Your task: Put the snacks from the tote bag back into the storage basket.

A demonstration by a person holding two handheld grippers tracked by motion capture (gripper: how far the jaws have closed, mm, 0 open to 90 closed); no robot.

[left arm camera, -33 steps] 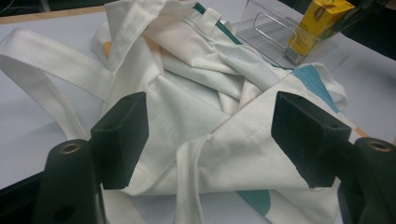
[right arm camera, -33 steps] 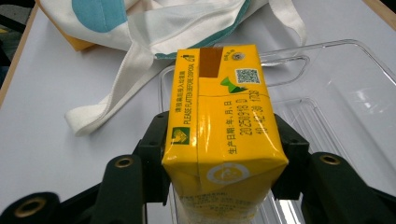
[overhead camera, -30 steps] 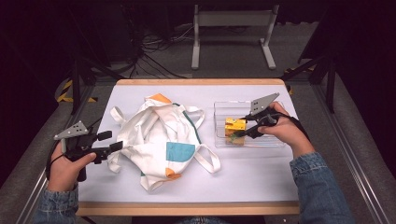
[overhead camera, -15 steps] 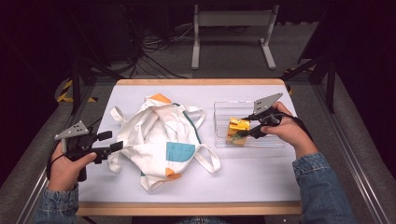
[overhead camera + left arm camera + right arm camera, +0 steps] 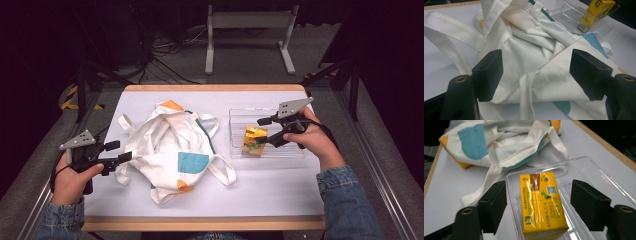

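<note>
My right gripper (image 5: 264, 131) sits at the right of the high view, jaws spread wide either side of the yellow carton (image 5: 253, 141) but not touching it. The carton stands in the clear tray (image 5: 290, 152), at its left end. My left gripper (image 5: 117, 151), lower left, is open too, its jaws at the left edge of the crumpled tote bag (image 5: 172, 150) mid-table (image 5: 270, 190).

It looked like a lab or recording studio rather than a home. A white-topped table (image 5: 280, 200) with a wooden edge stood alone on grey carpet, ringed by black drapes. Loose cables (image 5: 167, 55) lay on the floor behind it, beside a grey metal stand (image 5: 248, 30) and dark tripod legs (image 5: 80, 90).
</note>
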